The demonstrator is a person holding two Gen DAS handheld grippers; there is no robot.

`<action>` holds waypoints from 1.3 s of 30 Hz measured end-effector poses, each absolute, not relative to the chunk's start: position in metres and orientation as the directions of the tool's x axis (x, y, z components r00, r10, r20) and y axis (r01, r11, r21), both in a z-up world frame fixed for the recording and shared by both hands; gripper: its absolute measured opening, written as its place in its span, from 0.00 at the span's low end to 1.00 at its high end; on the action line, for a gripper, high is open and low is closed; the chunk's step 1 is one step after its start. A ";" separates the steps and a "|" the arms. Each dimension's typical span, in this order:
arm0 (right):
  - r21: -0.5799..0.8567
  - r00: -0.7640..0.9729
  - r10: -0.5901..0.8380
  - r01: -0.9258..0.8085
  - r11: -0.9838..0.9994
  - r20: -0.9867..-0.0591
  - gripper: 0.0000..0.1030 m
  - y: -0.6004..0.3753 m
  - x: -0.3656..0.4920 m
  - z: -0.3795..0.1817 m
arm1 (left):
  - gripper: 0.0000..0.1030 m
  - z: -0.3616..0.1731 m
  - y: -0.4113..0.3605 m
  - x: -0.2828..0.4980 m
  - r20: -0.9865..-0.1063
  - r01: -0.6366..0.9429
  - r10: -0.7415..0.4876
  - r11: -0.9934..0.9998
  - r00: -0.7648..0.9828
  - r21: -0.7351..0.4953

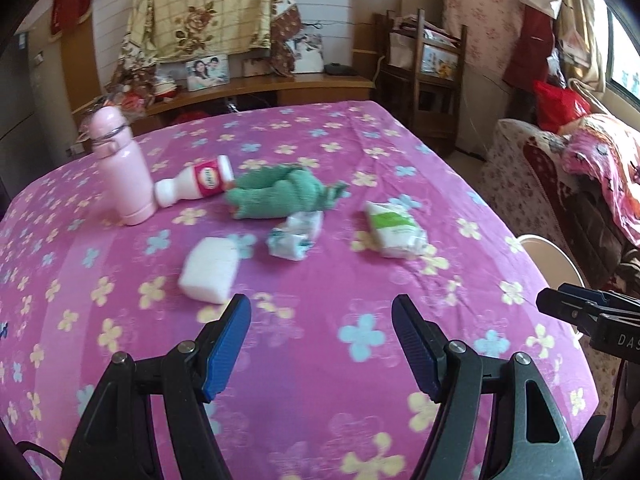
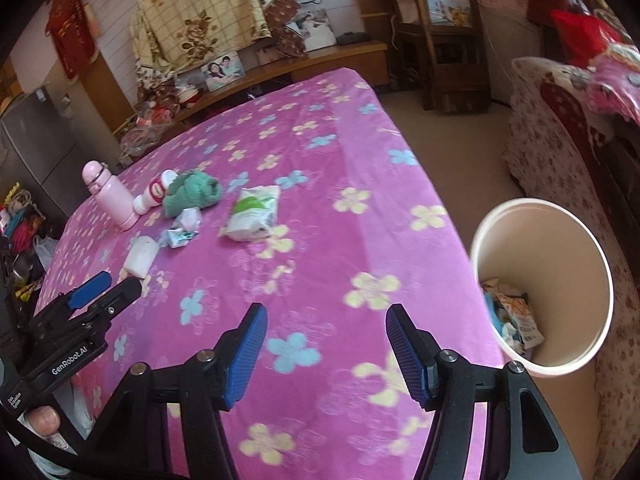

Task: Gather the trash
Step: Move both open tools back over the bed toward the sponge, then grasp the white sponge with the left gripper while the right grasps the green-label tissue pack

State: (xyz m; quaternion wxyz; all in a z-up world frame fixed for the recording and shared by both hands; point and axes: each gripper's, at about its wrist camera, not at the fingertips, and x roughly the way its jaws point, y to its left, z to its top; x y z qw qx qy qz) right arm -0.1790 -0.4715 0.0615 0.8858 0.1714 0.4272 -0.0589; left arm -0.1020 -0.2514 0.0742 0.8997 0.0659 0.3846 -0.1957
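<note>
Both tools are empty with jaws apart, hovering over the near edge of the pink floral surface [image 1: 320, 360]. The left tool [image 1: 321, 340] points toward the cluster of items; the right tool [image 2: 326, 344] sits nearer the bin [image 2: 600, 248], which stands on the floor just off the right edge of the surface.

Likely trash on the surface: the crumpled wrapper [image 1: 297, 236], the white block [image 1: 209, 270] and the tissue pack [image 1: 396, 230]. The block is nearest the left tool. The pink flask [image 1: 122, 168], the small white bottle [image 1: 196, 186] lying on its side, and the green cloth [image 1: 280, 192] look like keepers, though that is a guess.

Judged step: reach for the next piece. To do it well, the left tool should go in low over the crumpled wrapper or the block, jaws straddling it, and avoid pinching the soft cover underneath. The wrapper is just beside the green cloth, so the approach should come from the near side. Carrying to the bin means crossing the right tool's space; the right tool taking the tissue pack looks simpler.

Hard to tell: the bin's base is cut off, its contents [image 2: 514, 320] are a blurred mix of wrappers, the labels are unreadable, and it is unclear whether the tissue pack is empty.
</note>
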 end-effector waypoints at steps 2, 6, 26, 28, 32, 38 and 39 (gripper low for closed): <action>0.251 0.627 0.050 0.237 0.938 -0.778 0.64 -0.464 -0.174 0.062 | 0.71 0.075 -0.242 -0.100 -0.715 0.390 -0.293 0.920 0.634 -0.032; 0.226 0.624 0.048 0.208 0.952 -0.780 0.64 -0.444 -0.165 0.063 | 0.71 0.076 -0.224 -0.096 -0.713 0.369 -0.280 0.929 0.643 -0.032; 0.205 0.593 0.065 0.172 0.963 -0.802 0.69 -0.407 -0.093 0.040 | 0.75 0.042 -0.158 -0.025 -0.777 0.306 -0.315 0.937 0.544 -0.165; 0.206 0.589 0.061 0.183 0.961 -0.806 0.69 -0.411 -0.080 0.036 | 0.75 0.036 -0.162 -0.017 -0.787 0.307 -0.307 0.939 0.535 -0.157; 0.206 0.583 0.052 0.200 0.958 -0.811 0.69 -0.417 -0.059 0.031 | 0.75 0.026 -0.173 -0.003 -0.803 0.326 -0.292 0.936 0.519 -0.130; 0.179 0.574 0.025 0.213 0.960 -0.818 0.70 -0.422 -0.026 0.023 | 0.75 0.018 -0.185 0.015 -0.813 0.324 -0.260 0.941 0.521 -0.093; 0.176 0.570 0.024 0.213 0.961 -0.821 0.70 -0.422 -0.021 0.021 | 0.75 0.017 -0.186 0.017 -0.816 0.324 -0.256 0.942 0.519 -0.089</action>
